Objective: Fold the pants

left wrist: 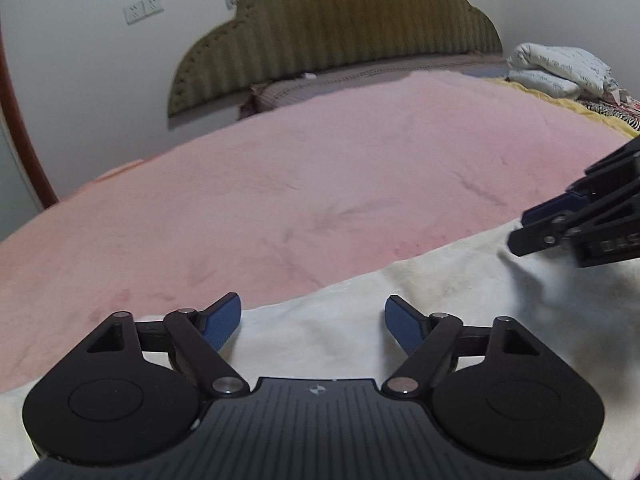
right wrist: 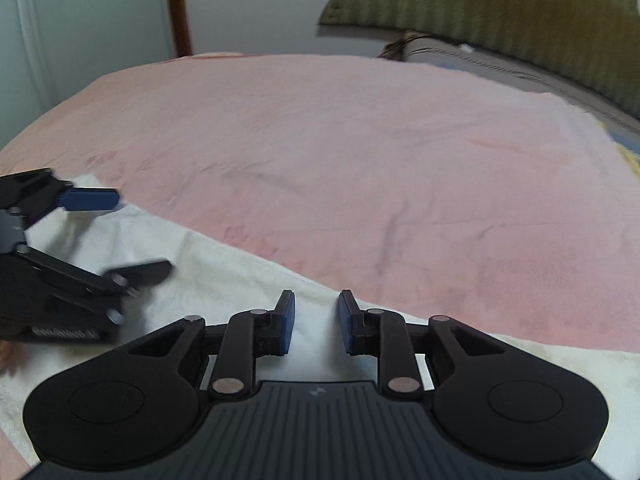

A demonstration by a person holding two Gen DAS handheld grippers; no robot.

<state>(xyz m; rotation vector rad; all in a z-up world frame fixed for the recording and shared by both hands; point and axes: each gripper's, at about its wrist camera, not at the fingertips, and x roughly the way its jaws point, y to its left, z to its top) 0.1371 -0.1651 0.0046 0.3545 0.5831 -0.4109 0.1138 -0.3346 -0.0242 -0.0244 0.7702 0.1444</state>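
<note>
Cream-white fleece pants (left wrist: 352,300) lie flat along the near side of a pink blanket (left wrist: 320,180). My left gripper (left wrist: 314,312) hovers over their far edge, jaws wide open, with nothing between the blue pads. The right wrist view shows it at the left (right wrist: 138,234), open above the pants (right wrist: 224,272). My right gripper (right wrist: 317,304) has its jaws close together with a fold of the white cloth between the pads. In the left wrist view the right gripper (left wrist: 520,230) is at the right edge, and a peak of cloth rises to its tips.
The pink blanket (right wrist: 360,160) covers most of the bed beyond the pants. A green padded headboard (left wrist: 340,28) stands at the far end. Folded white bedding (left wrist: 560,68) lies at the far right corner. A brown wooden frame (left wrist: 20,120) borders the left.
</note>
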